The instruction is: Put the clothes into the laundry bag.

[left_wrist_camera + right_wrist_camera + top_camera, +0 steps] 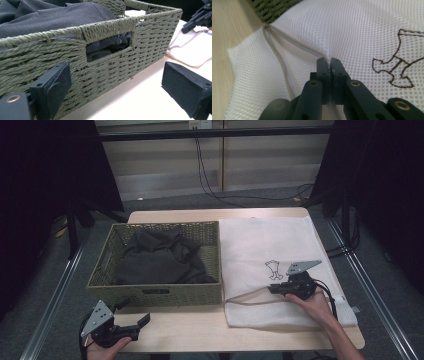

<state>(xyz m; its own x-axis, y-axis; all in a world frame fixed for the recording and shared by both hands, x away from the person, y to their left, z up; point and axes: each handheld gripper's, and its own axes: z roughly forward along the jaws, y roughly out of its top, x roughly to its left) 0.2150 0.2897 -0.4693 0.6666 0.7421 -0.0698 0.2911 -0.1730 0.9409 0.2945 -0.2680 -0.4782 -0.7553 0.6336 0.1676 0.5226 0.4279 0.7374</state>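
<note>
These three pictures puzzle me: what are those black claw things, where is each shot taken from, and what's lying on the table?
No robot here: a person holds a two-jawed tool in each hand. The high view looks down on the wooden table. The other two pictures come from small cameras riding on the tools, looking along their black jaws.

On the table stands a green woven basket holding dark clothing. Beside it lies a white mesh laundry bag.

The right hand-held gripper is shut, pinching a fold of the mesh near the bag's open edge. The left hand-held gripper is open, holding nothing, facing the basket's near wall.
</note>
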